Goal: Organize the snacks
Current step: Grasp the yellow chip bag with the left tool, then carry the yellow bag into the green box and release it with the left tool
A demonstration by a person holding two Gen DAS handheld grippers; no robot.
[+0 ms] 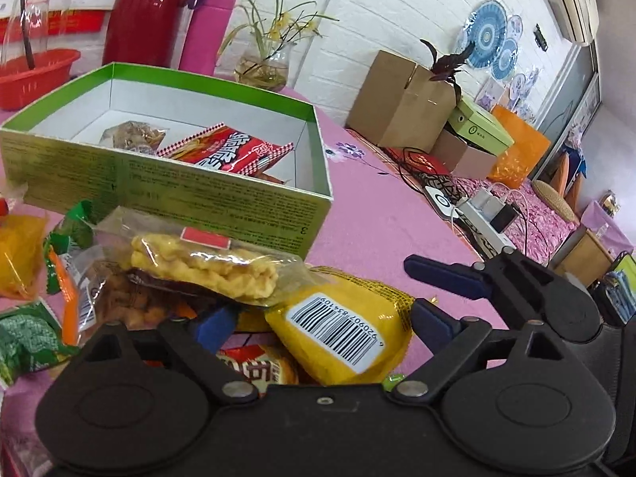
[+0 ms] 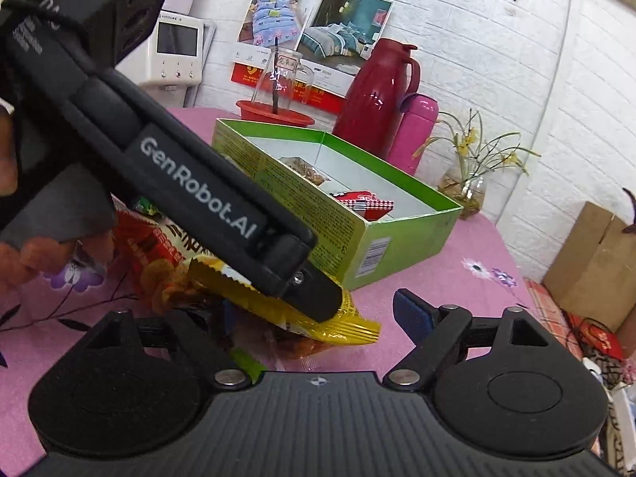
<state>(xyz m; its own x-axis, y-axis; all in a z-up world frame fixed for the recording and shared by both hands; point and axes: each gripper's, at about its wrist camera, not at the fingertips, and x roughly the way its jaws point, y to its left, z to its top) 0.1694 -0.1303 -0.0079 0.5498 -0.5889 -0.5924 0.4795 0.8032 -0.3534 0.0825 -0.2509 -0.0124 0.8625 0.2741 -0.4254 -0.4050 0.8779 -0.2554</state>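
Two grippers: both hang over the snack pile at the frame bottoms.
Left gripper [image 1: 322,318]: jaws spread wide, straddling the yellow packet [image 1: 338,334] without pinching it.
Right gripper [image 2: 314,318]: jaws wide apart, holding nothing; the left tool's arm crosses in front.
Snacks: loose pile on the pink worktop [image 1: 377,214], heaped just before the green box [image 1: 167,187], likely so each trip is short.
Box: open-topped, already holding a red packet [image 1: 234,147]; room left inside.
Edges: box wall stands close behind the pile; bare worktop lies right.
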